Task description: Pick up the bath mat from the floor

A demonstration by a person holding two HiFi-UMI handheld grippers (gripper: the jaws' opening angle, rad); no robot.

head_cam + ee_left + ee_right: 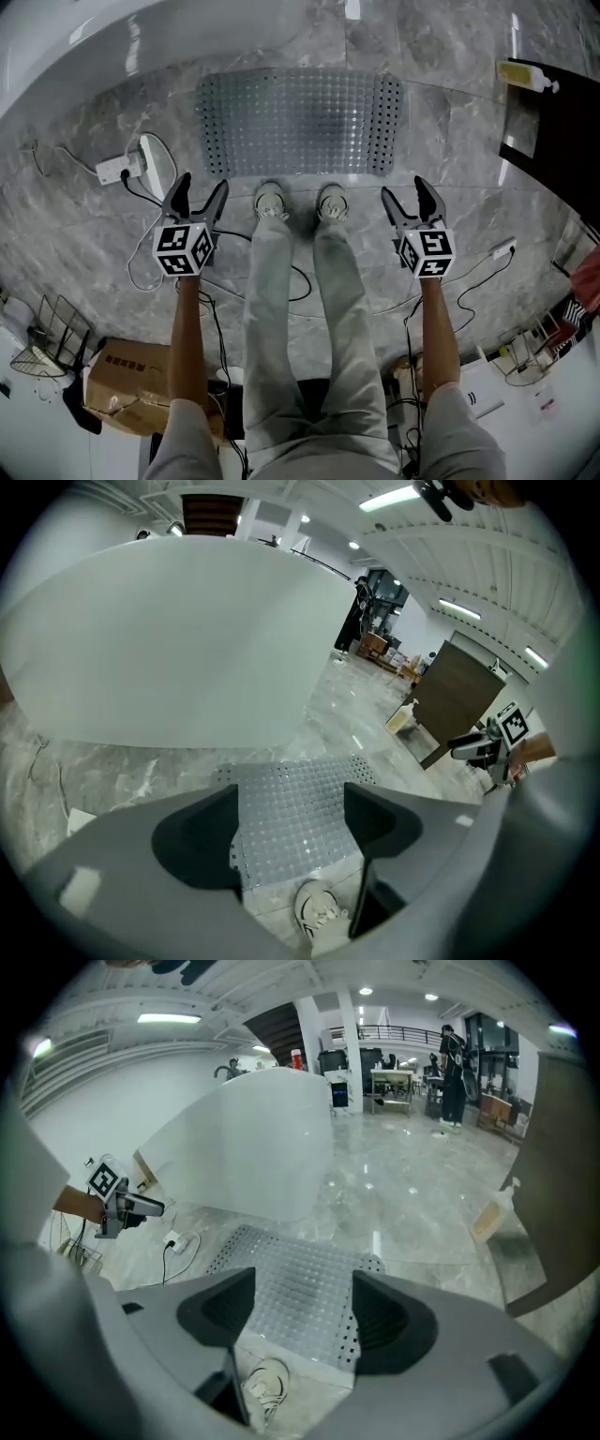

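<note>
the mat [300, 122] lies flat on the floor beside the tub [112, 47], just ahead of my 2 shoes [272, 199]. my left tool [201, 183] and right tool [404, 187] hang either side of my feet, jaws apart, nothing gripped.

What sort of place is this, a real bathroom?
Probably a mock bathroom inside a big open hall: a white bathtub, a bath mat on the marbled floor, a pump bottle, and desks beyond.
</note>
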